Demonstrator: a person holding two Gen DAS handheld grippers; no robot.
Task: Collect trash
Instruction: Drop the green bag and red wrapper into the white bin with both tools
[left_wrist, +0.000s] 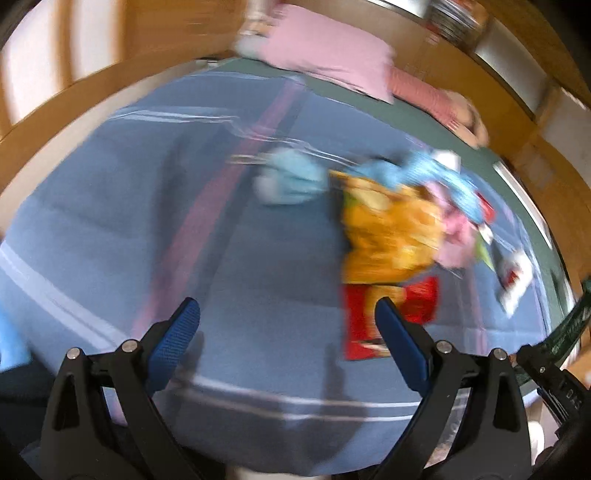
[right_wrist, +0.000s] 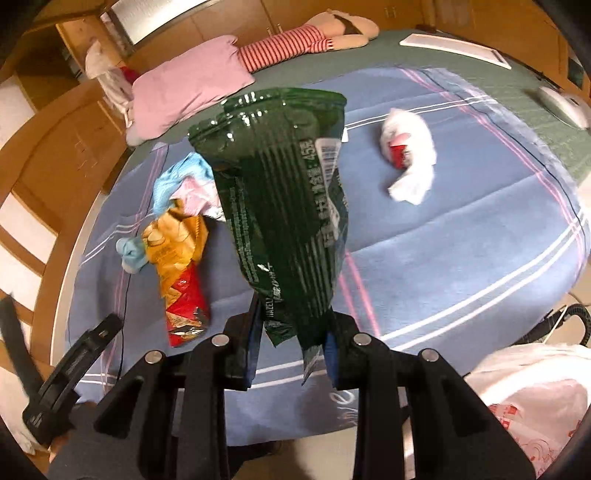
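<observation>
My right gripper (right_wrist: 291, 343) is shut on a dark green snack wrapper (right_wrist: 284, 206) and holds it up above the bed. An orange and red chip bag (right_wrist: 177, 266) lies on the blue blanket (right_wrist: 461, 236) to its left, next to light blue and pink crumpled pieces (right_wrist: 184, 184). A crumpled white and red wrapper (right_wrist: 410, 155) lies further right. My left gripper (left_wrist: 288, 314) is open and empty above the blanket, with the orange and red bag (left_wrist: 388, 236) just right of its right finger. The left wrist view is blurred.
A pink pillow (right_wrist: 188, 88) and a striped doll (right_wrist: 299, 40) lie at the head of the bed. A white plastic bag (right_wrist: 535, 398) sits at the lower right. Wooden bed frame and cabinets (right_wrist: 48, 155) surround the bed. A white flat object (right_wrist: 454, 48) lies at the far right.
</observation>
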